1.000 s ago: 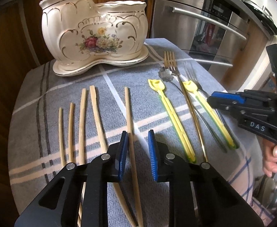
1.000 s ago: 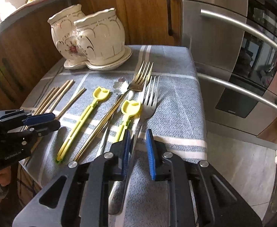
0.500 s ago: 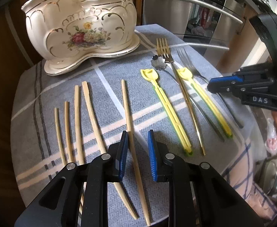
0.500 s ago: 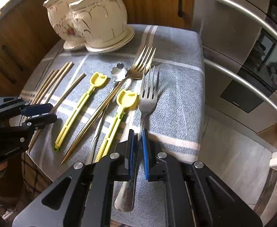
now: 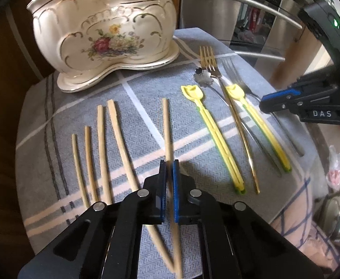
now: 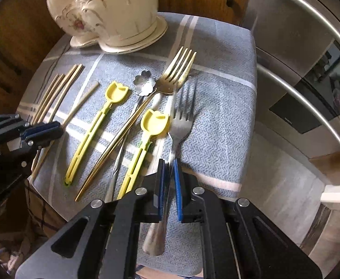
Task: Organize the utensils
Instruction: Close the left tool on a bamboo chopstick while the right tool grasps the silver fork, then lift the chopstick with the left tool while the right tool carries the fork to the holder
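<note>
1. Wood, pale and slender: the chopstick (image 5: 167, 125) in the left gripper (image 5: 169, 165) is a thin round stick, blurred near the blue pads. Its long axis runs from the near table edge away toward the ceramic holder (image 5: 105, 34), far tip pointing at the holder's base.
2. Left jaws have just been closing and now stand nearly together, pads pressed on that chopstick's lower half.
3. Four more chopsticks (image 5: 102, 144) lie on the cloth to its left, roughly parallel, fanning slightly, unequal in length.
4. Steel, dull silver: the fork (image 6: 180, 121) in the right gripper (image 6: 169, 165) has four tines and a flat rounded handle end. It lies lengthwise on the cloth, tines pointing away toward the far edge, handle toward the camera.
5. Right jaws have just been closing and are nearly shut, clamped on the fork's neck just behind the head.
6. Left of the fork lie two yellow plastic picks (image 6: 93, 130) with tulip-shaped heads and slotted stems, a gold fork (image 6: 177, 69) with a long thin handle, and a small spoon with a flower-shaped bowl (image 6: 144, 84). All point roughly the same way, heads far, handles near.
7. Everything rests on a grey-blue herringbone cloth (image 6: 218, 121) with white and dark stripes, draped over a small table.
8. Glossy cream ceramic with gilt scrolls and a painted bouquet, the holder has two lobed compartments on a matching saucer-like base at the cloth's far edge.
</note>
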A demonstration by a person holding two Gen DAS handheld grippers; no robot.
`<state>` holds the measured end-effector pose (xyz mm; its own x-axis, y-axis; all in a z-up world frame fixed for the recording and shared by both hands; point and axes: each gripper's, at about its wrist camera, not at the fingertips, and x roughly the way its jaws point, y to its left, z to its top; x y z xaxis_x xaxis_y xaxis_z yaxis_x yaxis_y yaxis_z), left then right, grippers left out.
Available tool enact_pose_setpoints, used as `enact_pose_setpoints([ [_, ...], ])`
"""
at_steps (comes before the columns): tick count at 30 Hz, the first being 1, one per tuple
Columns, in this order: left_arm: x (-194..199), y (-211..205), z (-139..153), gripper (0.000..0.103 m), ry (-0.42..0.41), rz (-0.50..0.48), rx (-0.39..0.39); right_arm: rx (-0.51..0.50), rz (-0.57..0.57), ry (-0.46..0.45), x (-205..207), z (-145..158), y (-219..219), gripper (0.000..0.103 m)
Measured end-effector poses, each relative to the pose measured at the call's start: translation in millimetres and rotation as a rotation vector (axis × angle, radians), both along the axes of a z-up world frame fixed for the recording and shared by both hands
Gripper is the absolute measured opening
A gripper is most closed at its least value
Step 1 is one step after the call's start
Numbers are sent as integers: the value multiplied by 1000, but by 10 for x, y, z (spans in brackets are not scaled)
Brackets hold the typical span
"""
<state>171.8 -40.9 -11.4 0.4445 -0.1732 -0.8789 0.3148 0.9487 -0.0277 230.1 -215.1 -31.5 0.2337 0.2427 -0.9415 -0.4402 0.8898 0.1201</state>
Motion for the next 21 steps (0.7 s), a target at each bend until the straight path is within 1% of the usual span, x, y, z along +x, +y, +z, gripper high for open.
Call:
enact_pose_setpoints([
  [2, -14, 23, -2, 5, -5, 13, -18, 26, -30, -8, -11, -2, -67, 5],
  [4, -23, 37, 3, 5, -16, 25, -32, 77, -74, -11, -24, -8, -159, 5],
  [8, -30, 82, 69, 5, -35, 50, -103, 156, -141, -23, -44, -2, -292, 5],
  [12, -86, 117, 311, 5, -101, 60, -162, 201, -160, -73, -47, 136, -366, 5],
  [14, -110, 144, 446, 5, -142, 61, -180, 223, -164, -116, -68, 249, -386, 5],
  [16, -146, 168, 615, 5, -202, 64, -183, 227, -153, -167, -80, 346, -358, 5],
  [21, -171, 303, 1008, 5, -330, 105, -197, 238, -96, -340, -129, 745, -170, 5],
])
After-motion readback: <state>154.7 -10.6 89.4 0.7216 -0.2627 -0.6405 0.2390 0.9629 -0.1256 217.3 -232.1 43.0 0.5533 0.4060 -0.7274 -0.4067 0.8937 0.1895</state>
